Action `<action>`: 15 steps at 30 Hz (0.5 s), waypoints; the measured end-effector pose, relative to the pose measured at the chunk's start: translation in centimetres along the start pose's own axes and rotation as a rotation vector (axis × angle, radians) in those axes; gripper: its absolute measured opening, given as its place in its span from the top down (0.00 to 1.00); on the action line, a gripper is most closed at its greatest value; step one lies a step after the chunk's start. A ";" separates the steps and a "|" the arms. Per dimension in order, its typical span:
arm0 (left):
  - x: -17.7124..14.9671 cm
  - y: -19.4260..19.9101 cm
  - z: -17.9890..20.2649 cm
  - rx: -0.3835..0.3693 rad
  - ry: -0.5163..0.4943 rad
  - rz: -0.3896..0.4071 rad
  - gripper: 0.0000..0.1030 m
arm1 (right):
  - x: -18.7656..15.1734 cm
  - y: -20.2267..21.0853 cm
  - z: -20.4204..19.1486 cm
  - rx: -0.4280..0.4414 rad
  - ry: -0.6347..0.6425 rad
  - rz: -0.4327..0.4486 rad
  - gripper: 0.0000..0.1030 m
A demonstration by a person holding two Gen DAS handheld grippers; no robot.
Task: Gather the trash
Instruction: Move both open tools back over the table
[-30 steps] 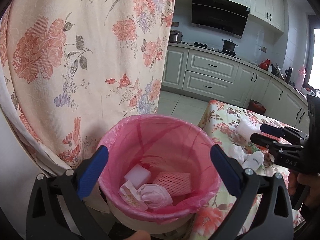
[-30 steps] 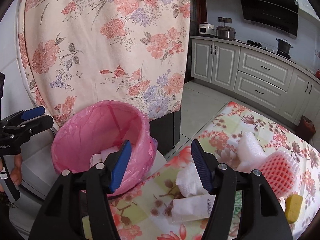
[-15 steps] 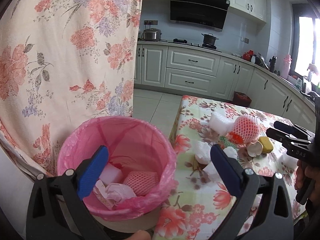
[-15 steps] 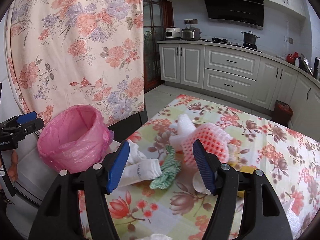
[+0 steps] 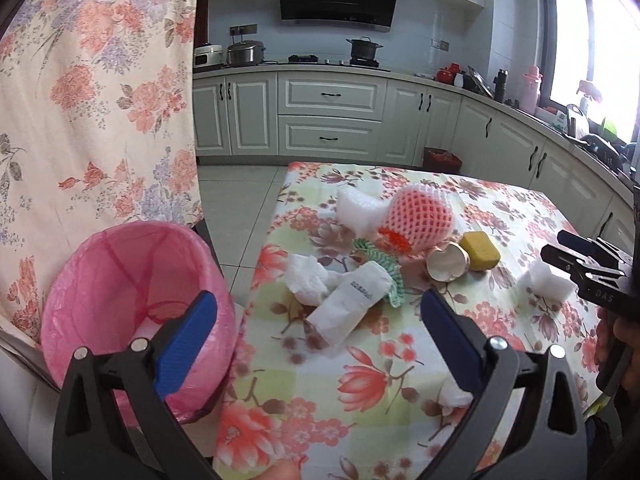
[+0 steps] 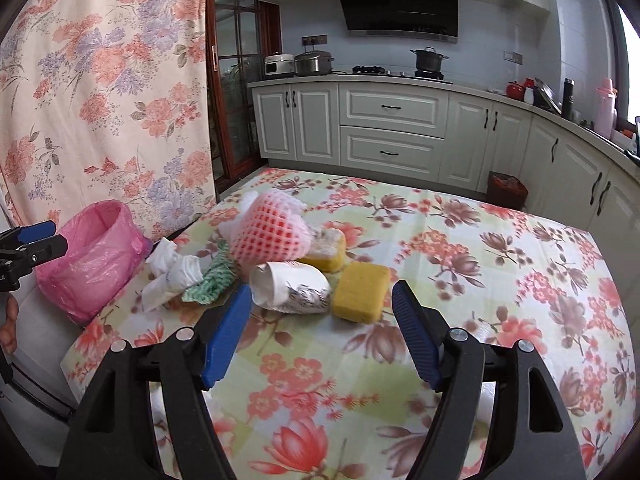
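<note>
A pink-lined trash bin [image 5: 120, 300] stands off the table's left edge; it also shows in the right wrist view [image 6: 92, 256]. Trash lies piled on the floral tablecloth [image 6: 480, 280]: a pink foam fruit net [image 6: 268, 236], a paper cup on its side [image 6: 292, 288], a yellow sponge [image 6: 362, 292], crumpled white paper [image 5: 348, 304], a green-striped rag [image 5: 384, 264] and white foam [image 5: 356, 208]. My left gripper [image 5: 318, 344] is open and empty, between the bin and the pile. My right gripper [image 6: 320, 332] is open and empty, just short of the cup and sponge.
A floral curtain [image 5: 88, 100] hangs behind the bin. Kitchen cabinets [image 6: 392, 132] and a stove line the far wall. A white foam block [image 5: 548, 284] lies near the right gripper in the left wrist view. A second sponge [image 6: 326, 248] lies behind the cup.
Both grippers have swung right, away from the bin and toward the trash pile on the table. Both stayed open and empty.
</note>
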State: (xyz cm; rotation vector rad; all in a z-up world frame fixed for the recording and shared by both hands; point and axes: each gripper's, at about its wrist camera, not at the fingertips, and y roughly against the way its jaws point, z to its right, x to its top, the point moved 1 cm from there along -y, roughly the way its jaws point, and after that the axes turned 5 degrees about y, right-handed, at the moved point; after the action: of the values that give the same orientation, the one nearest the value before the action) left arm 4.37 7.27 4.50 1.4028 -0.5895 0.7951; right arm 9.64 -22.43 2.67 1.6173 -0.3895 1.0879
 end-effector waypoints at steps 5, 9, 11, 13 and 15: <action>-0.9 -1.0 3.2 -0.035 -0.041 -0.032 0.04 | -2.6 1.2 2.9 -0.056 -0.015 -0.011 0.31; -1.8 -1.6 5.8 -0.063 -0.069 -0.050 0.04 | -4.4 2.0 4.6 -0.074 -0.026 -0.019 0.29; -2.3 -1.9 6.9 -0.081 -0.078 -0.062 0.04 | -5.1 2.4 5.3 -0.082 -0.038 -0.022 0.29; -2.9 -2.2 8.2 -0.097 -0.094 -0.075 0.04 | -5.9 2.8 6.0 -0.093 -0.041 -0.024 0.28; -3.6 -2.5 9.1 -0.110 -0.110 -0.092 0.04 | -6.5 3.0 6.6 -0.097 -0.054 -0.032 0.28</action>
State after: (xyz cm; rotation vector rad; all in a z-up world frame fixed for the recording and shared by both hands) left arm 4.92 -2.24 1.06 1.3687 -0.6392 0.6062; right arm 7.02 -31.13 -0.67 1.5638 -0.4440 0.9886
